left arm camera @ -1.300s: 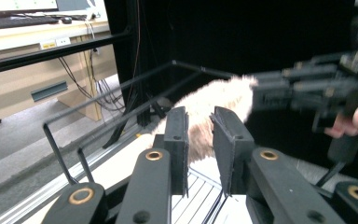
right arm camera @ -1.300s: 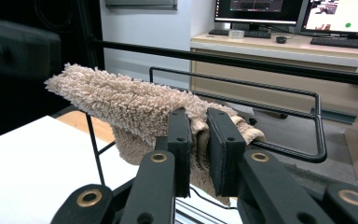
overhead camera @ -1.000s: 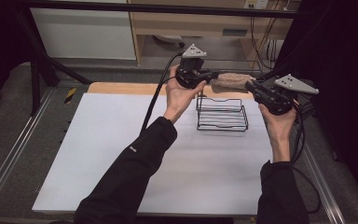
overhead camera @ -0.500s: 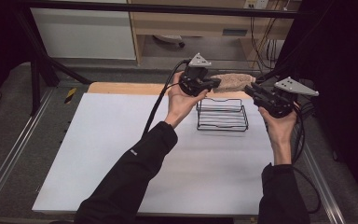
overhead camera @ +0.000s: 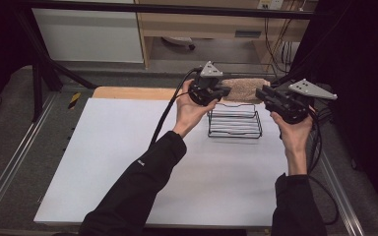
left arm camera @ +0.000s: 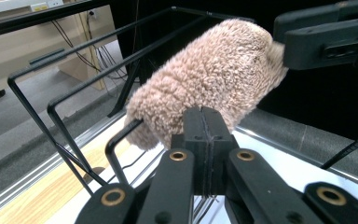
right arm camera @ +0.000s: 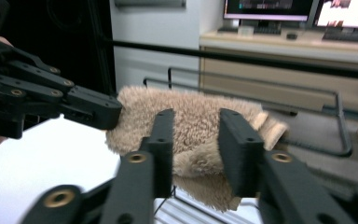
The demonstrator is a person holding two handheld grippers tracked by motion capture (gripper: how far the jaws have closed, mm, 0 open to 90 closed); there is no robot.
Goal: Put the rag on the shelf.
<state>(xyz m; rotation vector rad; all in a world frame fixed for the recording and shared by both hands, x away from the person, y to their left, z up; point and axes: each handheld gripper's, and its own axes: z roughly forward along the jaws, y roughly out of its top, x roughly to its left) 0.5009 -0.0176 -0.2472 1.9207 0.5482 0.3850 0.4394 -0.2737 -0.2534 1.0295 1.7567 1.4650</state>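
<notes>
A fluffy tan cloth (overhead camera: 243,88) hangs stretched between my two grippers above a black wire rack (overhead camera: 235,129) at the back right of the white table top (overhead camera: 128,157). My left gripper (overhead camera: 225,92) is shut on the cloth's left end; in its own view the jaws (left arm camera: 204,116) meet at the edge of the cloth (left arm camera: 214,70). My right gripper (overhead camera: 262,93) holds the other end. Its jaws (right arm camera: 196,126) have just been closing with a bunch of cloth (right arm camera: 140,100) between them, and they press on it.
The rack's wire rails (left arm camera: 51,109) run just below the cloth. A wooden strip (overhead camera: 128,92) edges the table's far side, and metal rails (overhead camera: 10,167) border it left and right. Cables (overhead camera: 320,147) trail from the right gripper. Desks and shelves stand behind.
The left gripper has edged slightly to the right and down with its end of the cloth. The right hand and the rack have kept their places.
</notes>
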